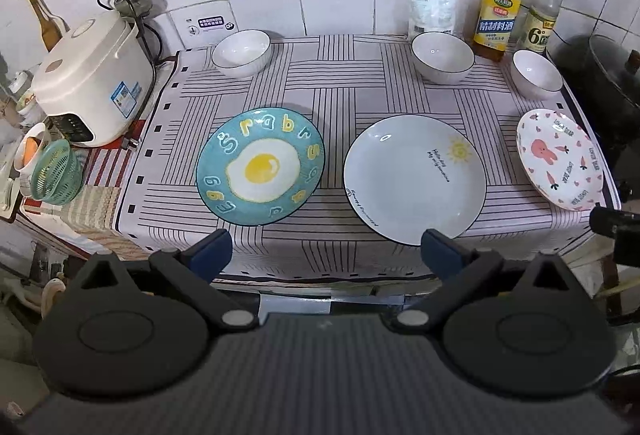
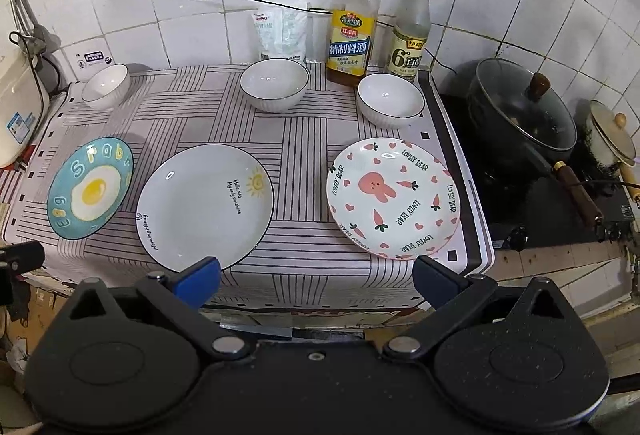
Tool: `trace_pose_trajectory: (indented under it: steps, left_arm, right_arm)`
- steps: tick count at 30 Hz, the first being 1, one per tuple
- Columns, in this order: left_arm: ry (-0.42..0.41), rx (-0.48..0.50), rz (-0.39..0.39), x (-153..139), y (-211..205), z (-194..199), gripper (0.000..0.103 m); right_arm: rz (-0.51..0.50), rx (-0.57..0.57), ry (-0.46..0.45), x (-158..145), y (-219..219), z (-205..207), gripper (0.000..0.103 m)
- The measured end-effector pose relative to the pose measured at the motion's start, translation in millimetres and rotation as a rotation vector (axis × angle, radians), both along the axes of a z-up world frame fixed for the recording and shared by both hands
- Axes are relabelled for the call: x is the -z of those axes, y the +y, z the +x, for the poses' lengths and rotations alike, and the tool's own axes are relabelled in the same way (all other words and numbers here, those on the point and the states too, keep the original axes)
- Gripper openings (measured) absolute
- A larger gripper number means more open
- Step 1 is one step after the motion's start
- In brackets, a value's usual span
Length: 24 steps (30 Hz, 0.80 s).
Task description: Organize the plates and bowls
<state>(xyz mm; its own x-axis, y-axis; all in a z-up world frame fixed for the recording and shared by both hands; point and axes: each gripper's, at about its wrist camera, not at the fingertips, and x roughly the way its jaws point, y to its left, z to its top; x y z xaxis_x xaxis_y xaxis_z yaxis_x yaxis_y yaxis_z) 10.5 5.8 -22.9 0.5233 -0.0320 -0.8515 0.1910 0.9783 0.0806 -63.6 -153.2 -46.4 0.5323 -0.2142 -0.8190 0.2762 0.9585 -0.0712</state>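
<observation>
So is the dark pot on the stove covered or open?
Covered: the dark pot wears a glass lid with a wooden knob.

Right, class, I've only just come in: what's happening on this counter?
A person holds two grippers, the left gripper and right gripper, both open and empty, hovering at the near edge of the cloth-covered counter. Nothing is stacked yet. Three plates lie in a front row: egg plate, sun plate, rabbit plate. Three white bowls stand apart behind them.
</observation>
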Motion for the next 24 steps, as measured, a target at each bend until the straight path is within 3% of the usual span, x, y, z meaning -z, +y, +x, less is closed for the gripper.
trace_pose_trajectory:
  steps: [14, 24]
  left_arm:
    - [0.007, 0.019, -0.024, 2, 2, 0, 0.102]
    - [-0.036, 0.003, -0.016, -3, 12, 1, 0.102]
  right_arm:
    - [-0.001, 0.005, 0.007, 3, 1, 1, 0.103]
    - [0.005, 0.004, 0.008, 7, 2, 2, 0.103]
